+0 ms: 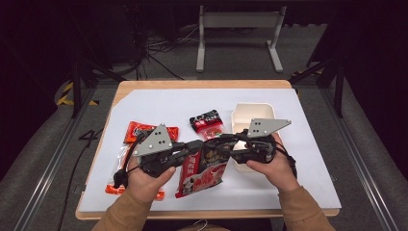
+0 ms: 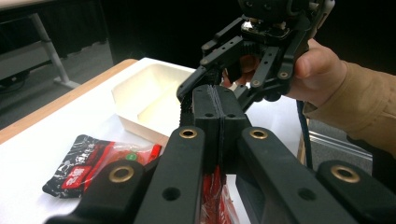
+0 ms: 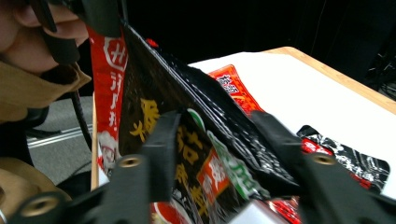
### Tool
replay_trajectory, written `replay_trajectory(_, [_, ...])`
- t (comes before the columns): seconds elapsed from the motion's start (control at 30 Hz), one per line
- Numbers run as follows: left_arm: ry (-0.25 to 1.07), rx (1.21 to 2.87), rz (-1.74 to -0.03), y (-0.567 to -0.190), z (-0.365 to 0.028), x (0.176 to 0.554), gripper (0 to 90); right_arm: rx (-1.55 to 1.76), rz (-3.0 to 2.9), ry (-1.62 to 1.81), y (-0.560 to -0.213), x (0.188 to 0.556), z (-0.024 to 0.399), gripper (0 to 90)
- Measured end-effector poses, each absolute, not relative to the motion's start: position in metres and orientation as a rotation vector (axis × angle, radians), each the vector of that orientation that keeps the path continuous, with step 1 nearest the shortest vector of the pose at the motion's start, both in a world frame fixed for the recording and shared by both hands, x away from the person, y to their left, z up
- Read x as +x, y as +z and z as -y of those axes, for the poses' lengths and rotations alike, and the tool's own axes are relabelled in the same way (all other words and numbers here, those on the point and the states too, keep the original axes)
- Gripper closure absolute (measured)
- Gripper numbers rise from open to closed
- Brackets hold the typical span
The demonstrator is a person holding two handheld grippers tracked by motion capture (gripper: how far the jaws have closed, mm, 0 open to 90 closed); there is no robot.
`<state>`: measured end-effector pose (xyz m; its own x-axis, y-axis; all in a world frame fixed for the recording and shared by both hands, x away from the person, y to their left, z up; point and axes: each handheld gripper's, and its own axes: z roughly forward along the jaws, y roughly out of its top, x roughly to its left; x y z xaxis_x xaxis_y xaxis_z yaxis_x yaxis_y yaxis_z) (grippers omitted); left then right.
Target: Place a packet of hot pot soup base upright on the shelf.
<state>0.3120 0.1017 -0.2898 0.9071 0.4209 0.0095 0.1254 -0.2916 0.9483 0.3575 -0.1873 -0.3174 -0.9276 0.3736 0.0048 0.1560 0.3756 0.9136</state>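
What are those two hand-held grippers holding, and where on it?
The left hand-held gripper is shut on the top edge of a red-and-black snack bag. The right hand-held gripper straddles the same edge; whether it presses cannot be told.

The held snack bag (image 1: 204,168) is red and black with yellow and white lettering and a green patch. A smaller packet (image 1: 207,123) is black and red. Another packet (image 1: 139,131) is orange-red. The tray (image 1: 250,113) is cream. The bench (image 1: 288,159) has a white sheet over pale wood. Both claws, left (image 1: 199,146) and right (image 1: 222,142), are black, with brass rivets and grey plates.
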Motion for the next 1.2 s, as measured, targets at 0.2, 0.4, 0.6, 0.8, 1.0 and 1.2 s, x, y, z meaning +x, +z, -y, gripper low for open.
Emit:
replay_trajectory(0.2, [0.295,1.842,-0.427,-0.292,-0.107,0.315,89.5,0.472,-2.425,1.573,-0.316,0.357,0.189,69.7])
replay_trajectory(0.4, [0.306,1.825,-0.438,-0.292,-0.114,0.316,89.2,0.455,-2.43,1.539,-0.312,0.356,0.183,76.3])
replay_trajectory(0.6, [0.309,1.817,-0.455,-0.293,-0.12,0.317,88.6,0.443,-2.444,1.519,-0.306,0.356,0.178,78.1])
replay_trajectory(0.8, [0.301,1.798,-0.455,-0.294,-0.126,0.318,86.7,0.452,-2.46,1.519,-0.299,0.357,0.176,78.8])
replay_trajectory(1.0, [0.275,1.75,-0.479,-0.295,-0.134,0.321,77.8,0.453,-2.465,1.5,-0.291,0.356,0.174,79.0])
replay_trajectory(1.2, [0.283,1.716,-0.514,-0.295,-0.145,0.324,62.3,0.472,-2.453,1.487,-0.285,0.356,0.179,79.0])
